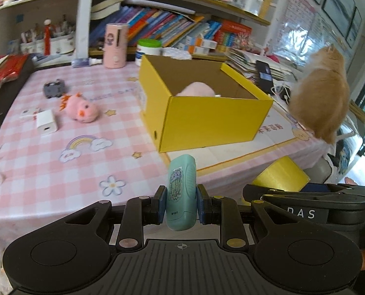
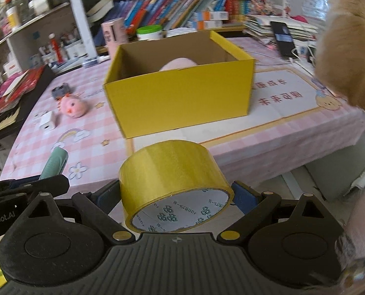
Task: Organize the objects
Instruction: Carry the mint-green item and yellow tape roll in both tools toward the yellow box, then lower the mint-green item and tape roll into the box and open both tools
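Left gripper (image 1: 181,205) jaws were clamped on a teal case (image 1: 181,191), hard smooth plastic, rounded slab with a jellyfish sticker, held on edge with its long axis pointing up and forward. Right gripper (image 2: 176,194) jaws were clamped on a tape roll (image 2: 172,179), glossy yellow film on a white printed core, gripped across its curved sides, core facing back and down toward the camera. Both loads hung just off the near edge of the desk (image 1: 47,172), which wore a soft pink checked cloth. Key relation: the box (image 2: 180,95), open-topped yellow cardboard with a stiff brown inside, lay straight ahead of the right gripper and ahead-right of the left; its long side faced the right gripper, so the tape looked the nearer drop. Something pink and soft already sat inside. Further left on the cloth lay a white charger (image 1: 46,122), a pink plush (image 1: 82,109) and a dark toy car (image 1: 54,88). An orange cat (image 1: 320,93) sat at the far right.
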The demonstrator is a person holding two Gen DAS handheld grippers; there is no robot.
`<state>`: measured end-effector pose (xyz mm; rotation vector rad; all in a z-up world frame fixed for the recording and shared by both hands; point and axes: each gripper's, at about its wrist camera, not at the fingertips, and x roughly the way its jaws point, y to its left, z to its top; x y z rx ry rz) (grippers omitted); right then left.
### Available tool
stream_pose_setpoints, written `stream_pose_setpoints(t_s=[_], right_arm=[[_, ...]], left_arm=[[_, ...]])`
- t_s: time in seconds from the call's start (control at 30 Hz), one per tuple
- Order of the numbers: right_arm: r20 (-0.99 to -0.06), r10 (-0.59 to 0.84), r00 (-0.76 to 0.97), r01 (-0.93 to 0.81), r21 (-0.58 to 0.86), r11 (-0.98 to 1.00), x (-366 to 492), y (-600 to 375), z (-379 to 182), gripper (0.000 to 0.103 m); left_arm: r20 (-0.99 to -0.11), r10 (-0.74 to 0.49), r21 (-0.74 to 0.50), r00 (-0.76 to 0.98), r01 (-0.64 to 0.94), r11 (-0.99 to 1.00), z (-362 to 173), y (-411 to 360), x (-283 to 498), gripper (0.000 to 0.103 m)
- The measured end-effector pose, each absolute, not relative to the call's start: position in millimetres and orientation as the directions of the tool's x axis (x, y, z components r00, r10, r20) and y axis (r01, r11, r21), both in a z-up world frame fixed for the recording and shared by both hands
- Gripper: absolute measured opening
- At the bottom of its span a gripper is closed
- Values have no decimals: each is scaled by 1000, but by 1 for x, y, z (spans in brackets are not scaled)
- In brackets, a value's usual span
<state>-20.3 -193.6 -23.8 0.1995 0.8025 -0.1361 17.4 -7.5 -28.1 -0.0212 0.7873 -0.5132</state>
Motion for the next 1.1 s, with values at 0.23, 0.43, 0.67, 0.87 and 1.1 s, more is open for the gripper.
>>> stream_pose_setpoints(t_s=[0.23,0.43,0.67,0.87,1.1], right_arm=[[-725,-69,685,228,124,966,-12,-212,-22,95],[-724,-78,686,235,118,965,0,-225,-19,95],[-713,-77,697,224,115,968,20,-239,-14,95],[-658,-89,748,224,124,967,41,-258,5,95],[-561,-95,822,201,131,971,76,-285,35,95]], left_arm=[[-671,-467,-201,577,464,863,-27,-26,31,24],[-658,-476,-193,583,480,856,-24,-39,40,24],[-609,-493,-184,621,495,849,-12,-53,52,24],[-547,-499,-151,672,508,848,8,-71,72,24],[-515,-468,-104,718,490,866,18,-97,106,24]])
